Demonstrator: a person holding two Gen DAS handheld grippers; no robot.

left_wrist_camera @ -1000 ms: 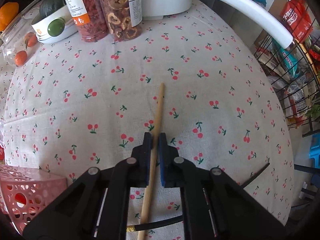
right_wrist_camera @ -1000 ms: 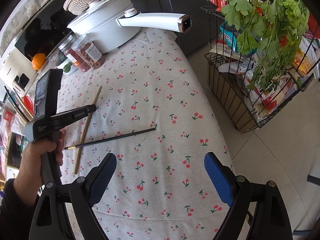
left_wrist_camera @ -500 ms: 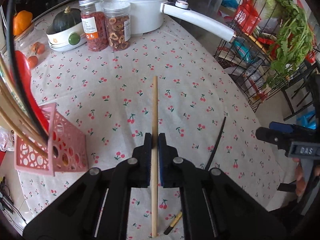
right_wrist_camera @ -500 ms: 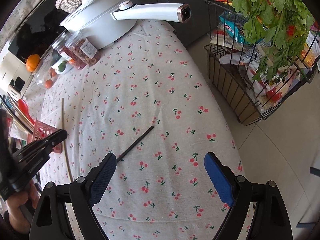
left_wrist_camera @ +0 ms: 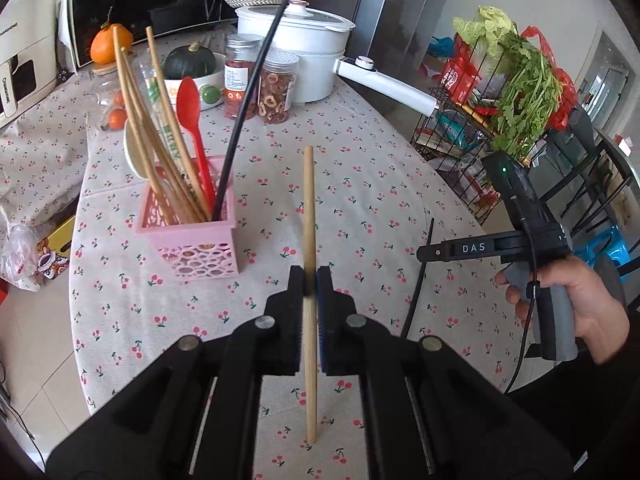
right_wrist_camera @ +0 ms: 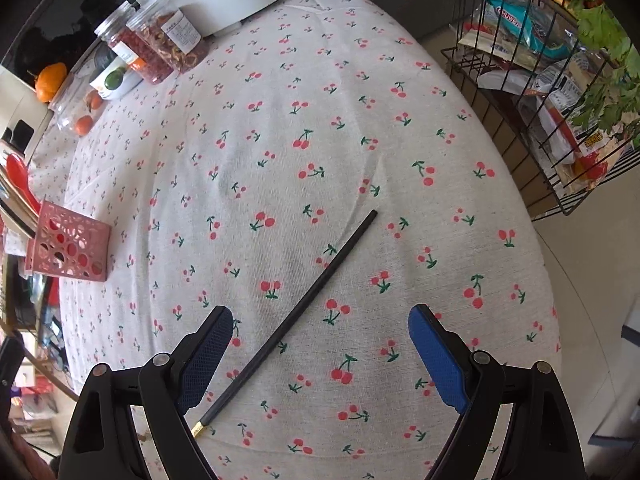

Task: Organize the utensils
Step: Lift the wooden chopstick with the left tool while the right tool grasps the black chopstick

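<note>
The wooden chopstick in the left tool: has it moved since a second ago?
Yes. The wooden chopstick lay flat on the tablecloth then; now the left tool holds it lifted, beside the pink basket.

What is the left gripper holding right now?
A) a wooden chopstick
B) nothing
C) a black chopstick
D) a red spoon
A: the left gripper is shut on a wooden chopstick, while the red spoon stands in the pink holder.

Bright even daylight, soft shadows; strong fisheye bowing, dark vignette at corners; focus sharp, no blur.
</note>
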